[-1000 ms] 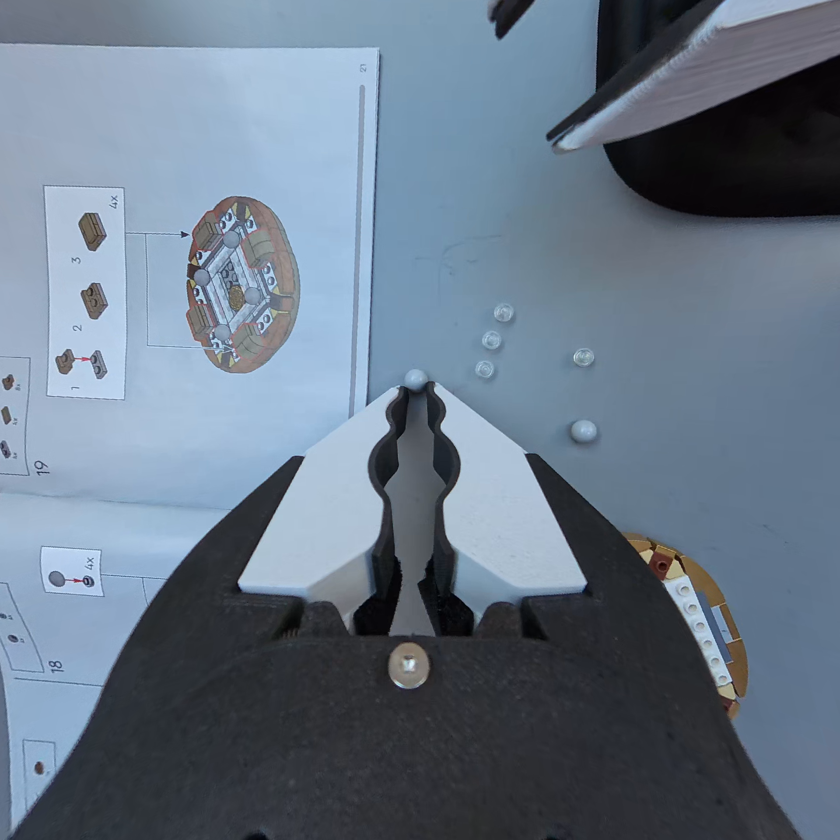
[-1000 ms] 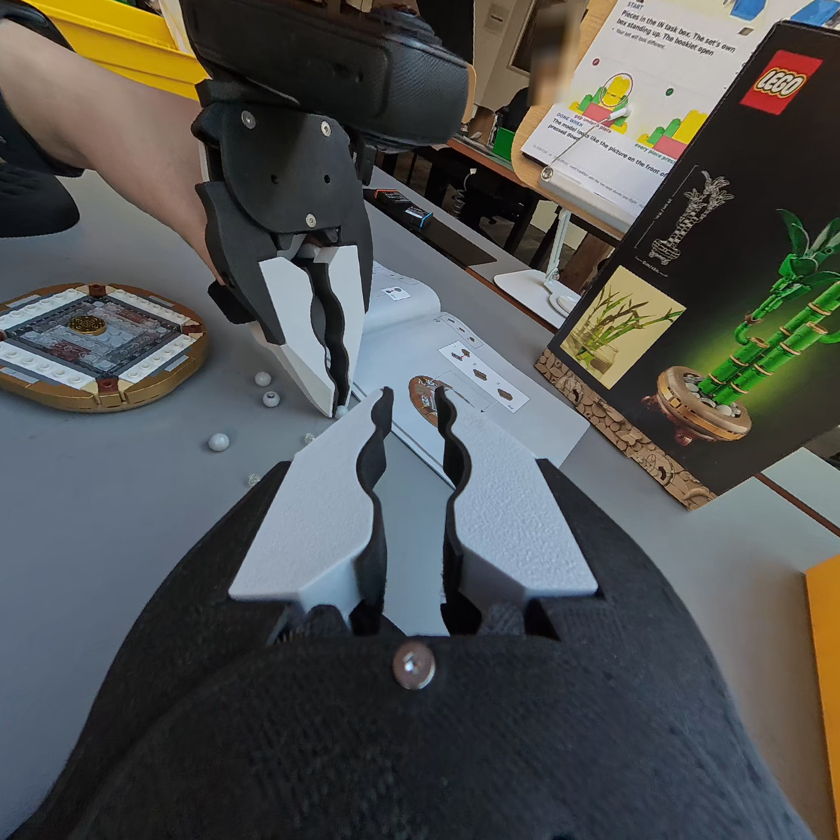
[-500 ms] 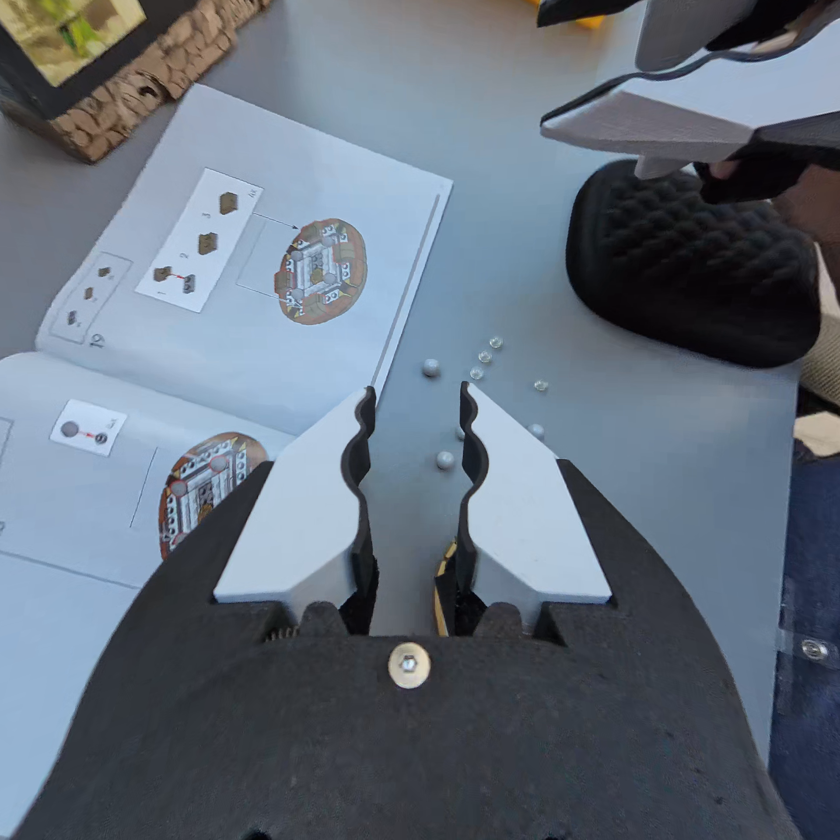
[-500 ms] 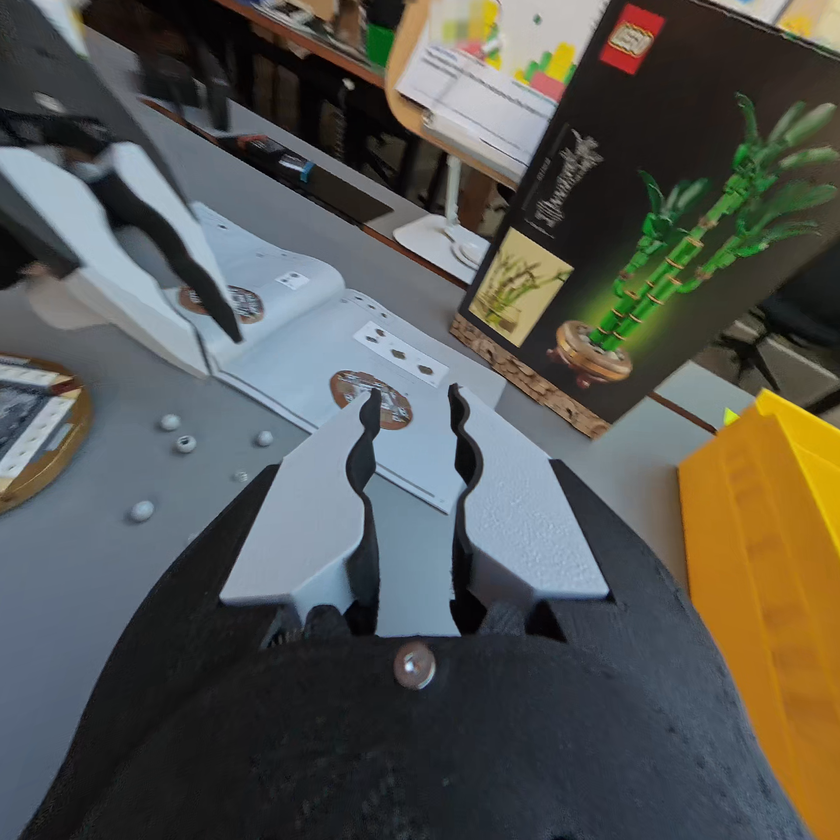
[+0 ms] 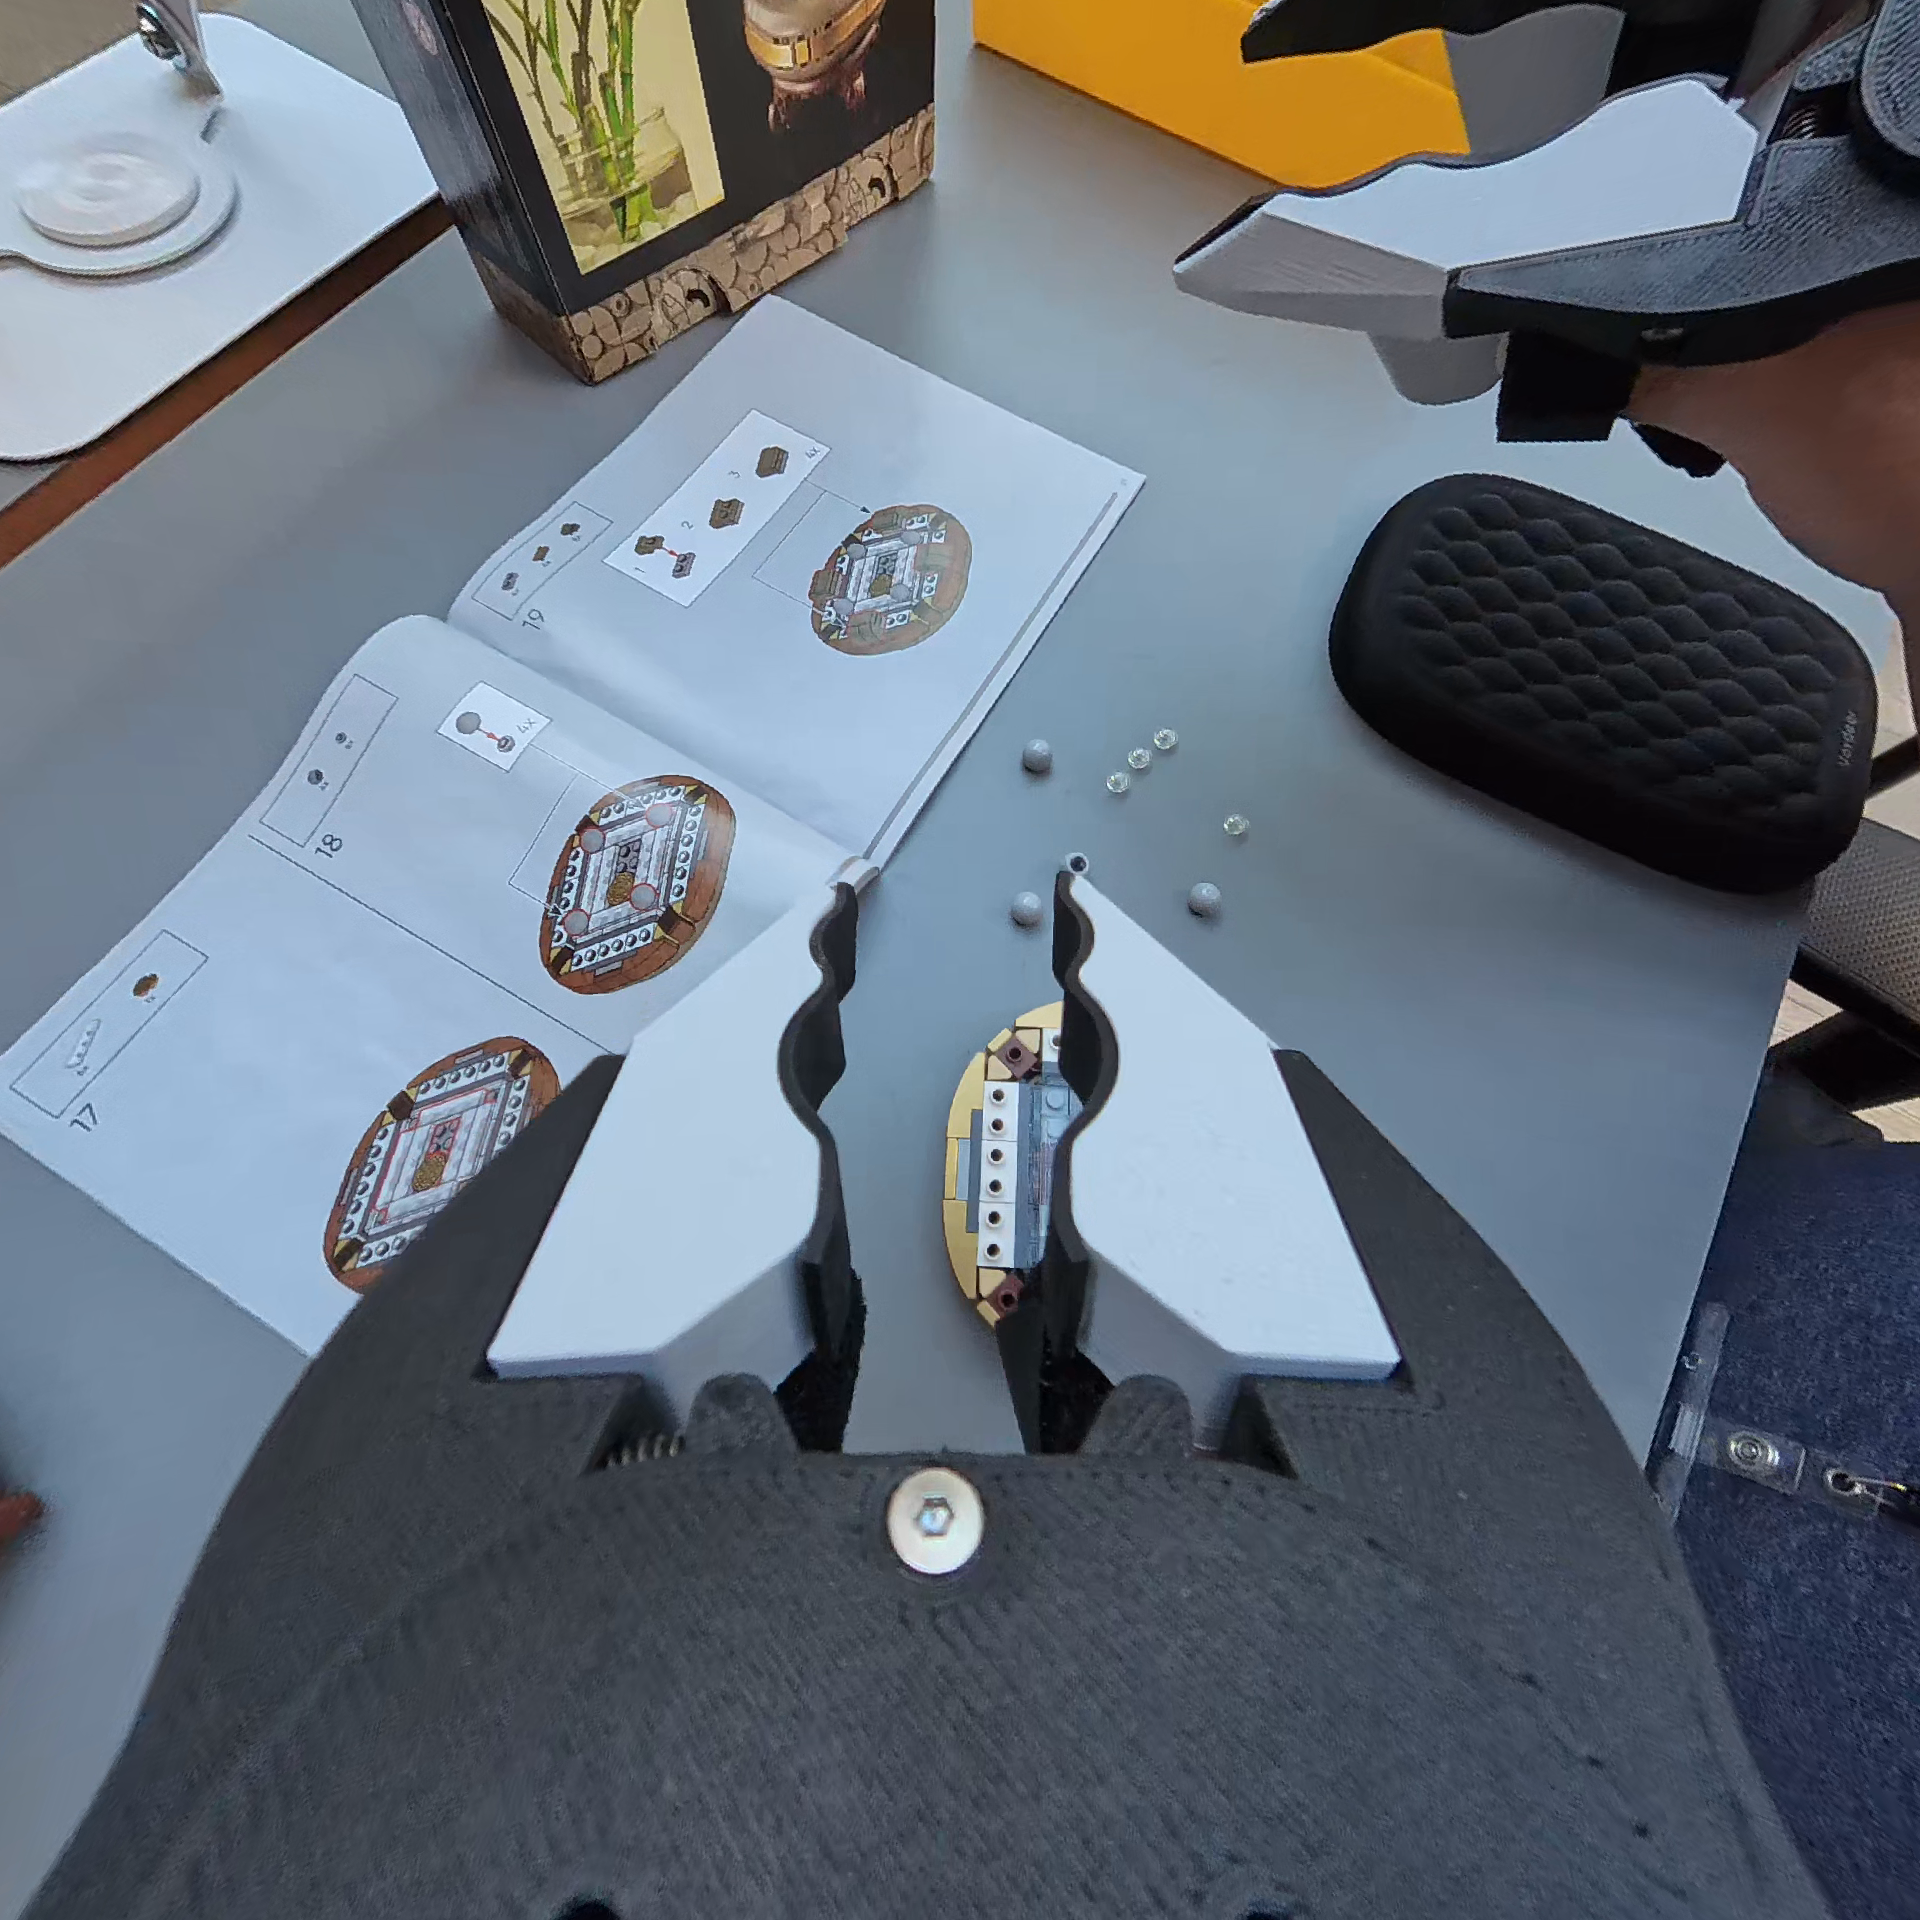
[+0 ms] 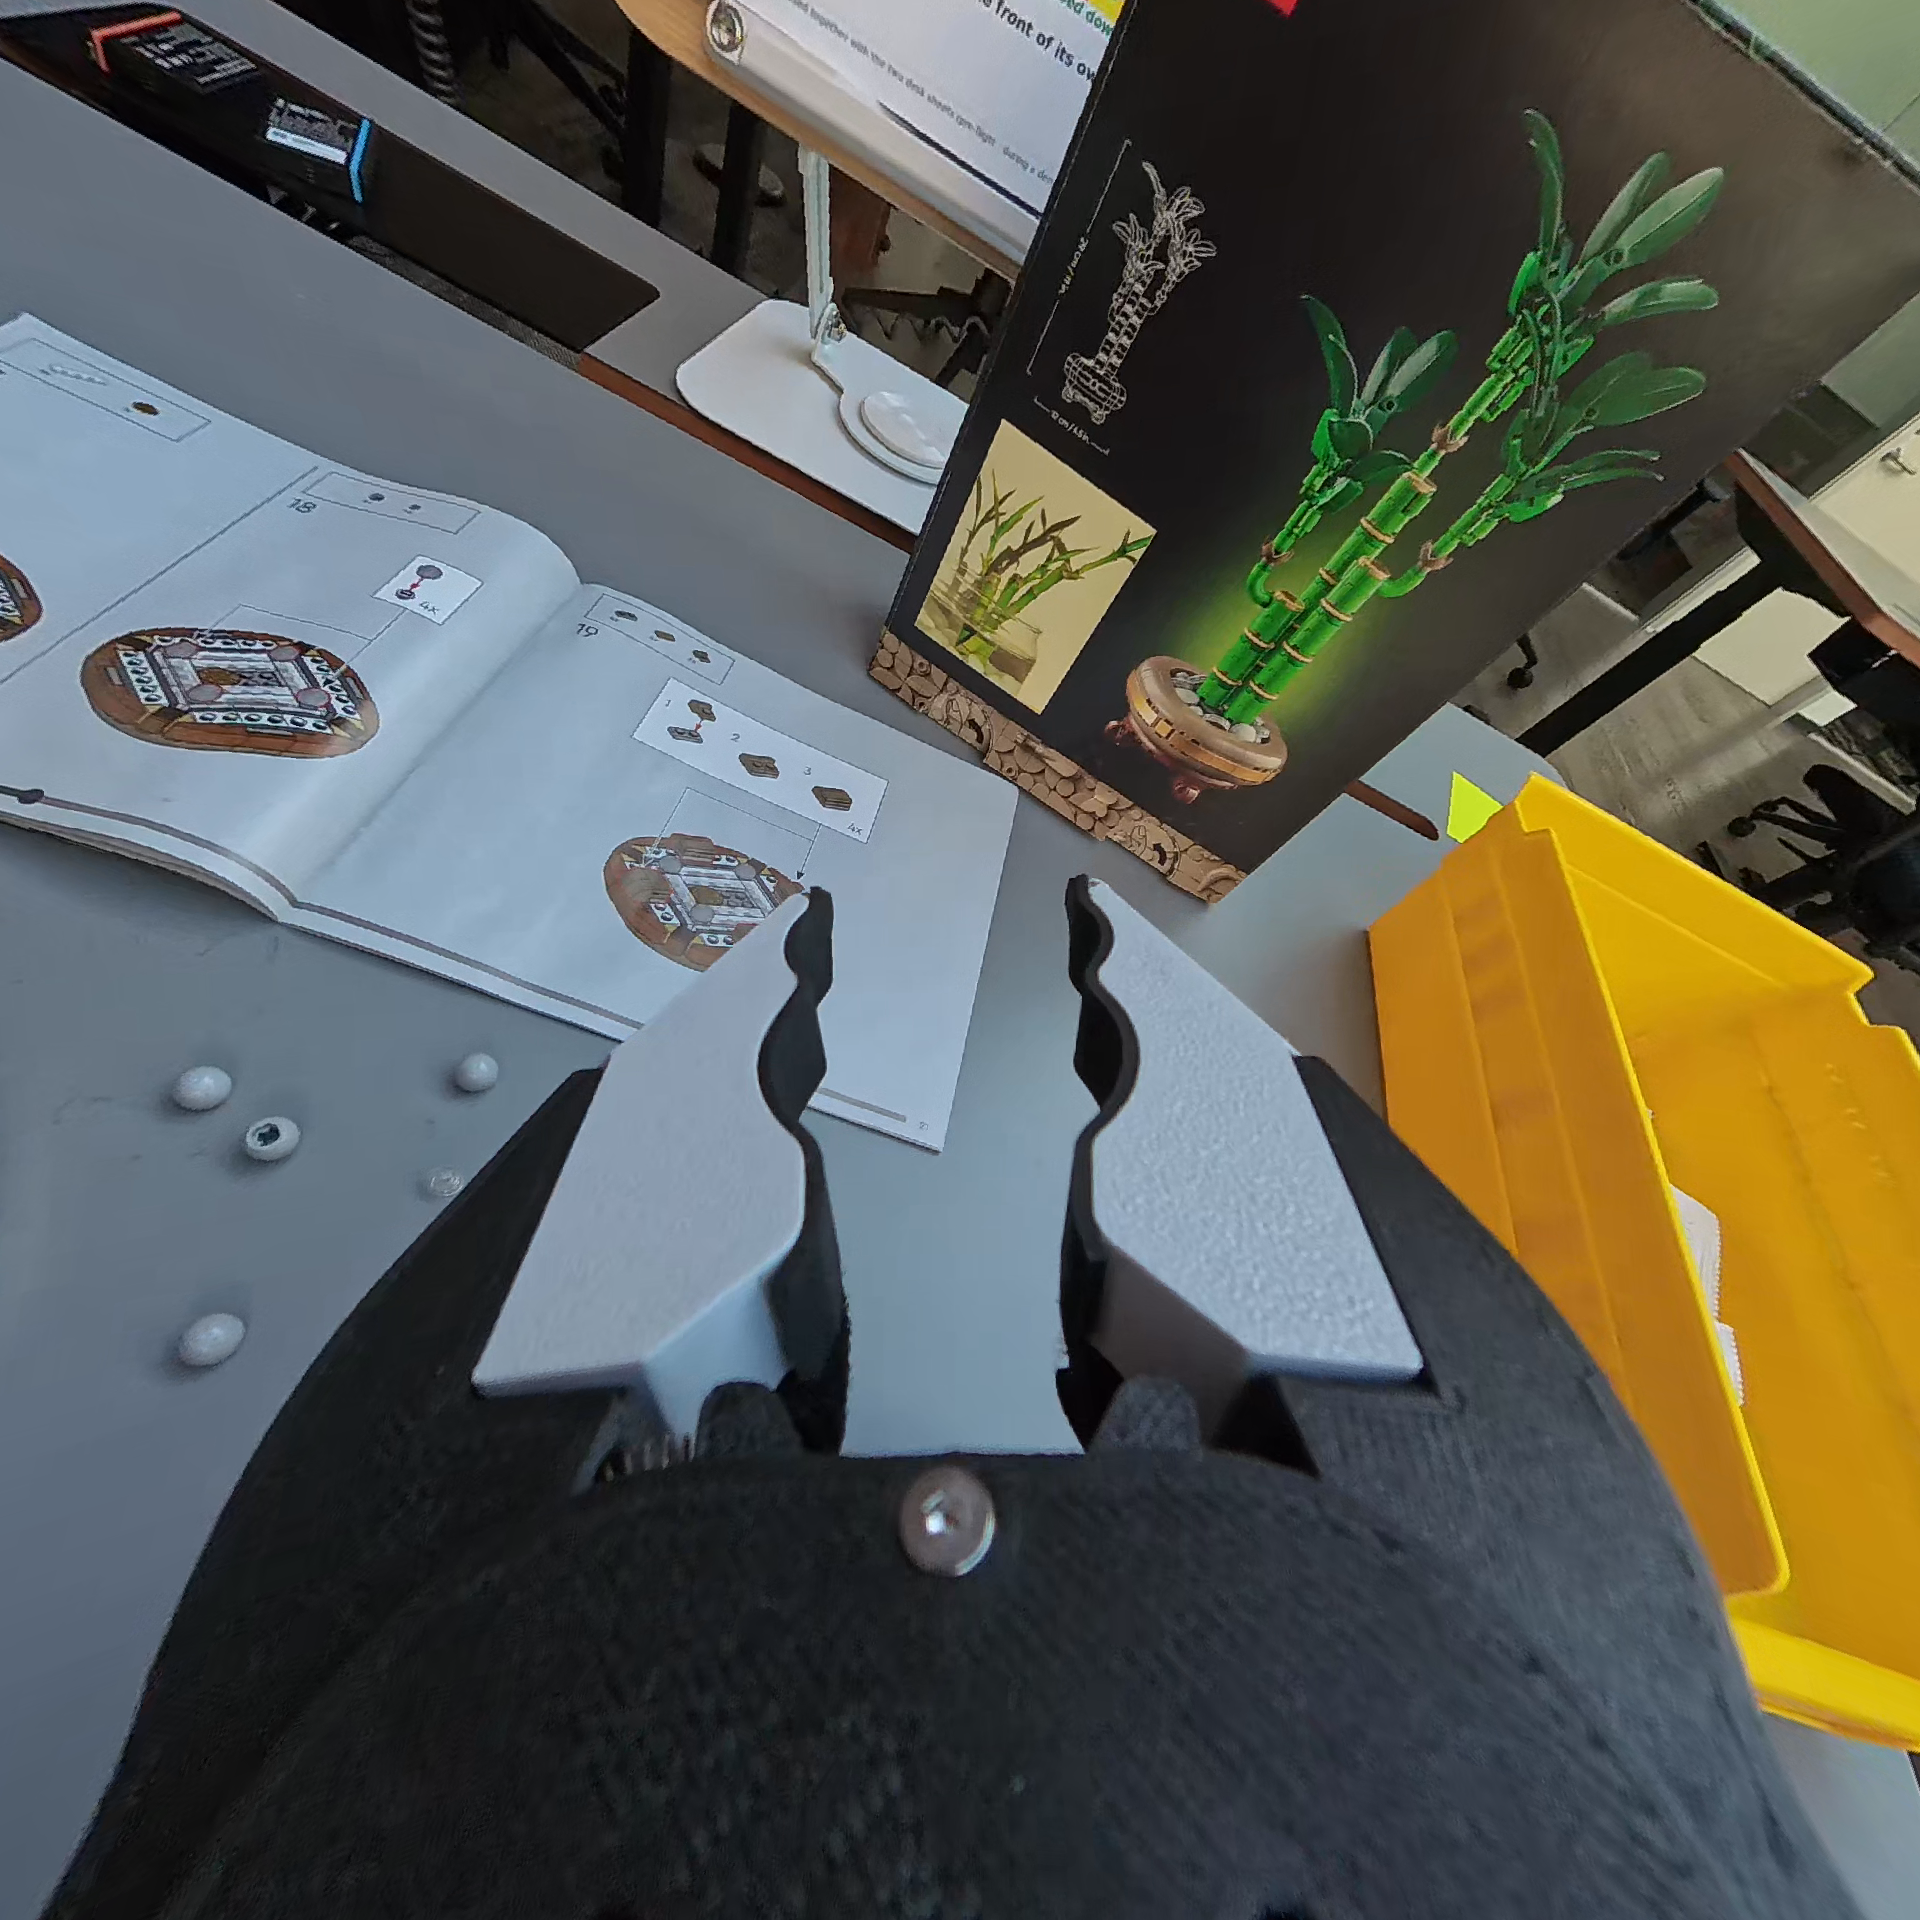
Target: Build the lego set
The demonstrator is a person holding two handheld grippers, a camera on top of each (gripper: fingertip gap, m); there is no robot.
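Both the left claw (image 5: 951, 899) and the right claw (image 6: 940, 899) hang released and empty above the grey tabletop (image 5: 1403, 1091). The small grey domed pieces (image 5: 1025, 909) lie loose beside the open instruction booklet (image 5: 727, 665), the round gold-rimmed base (image 5: 1003, 1158) nearer. Light, smooth and likely to roll, a dome wants pinching across its sides at the very fingertips.

An office: grey desks (image 6: 727, 343), a desk lamp base (image 6: 821, 395), swivel chairs (image 6: 1829, 831) behind

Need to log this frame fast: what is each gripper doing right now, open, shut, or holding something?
Left gripper: open, holding nothing.
Right gripper: open, holding nothing.
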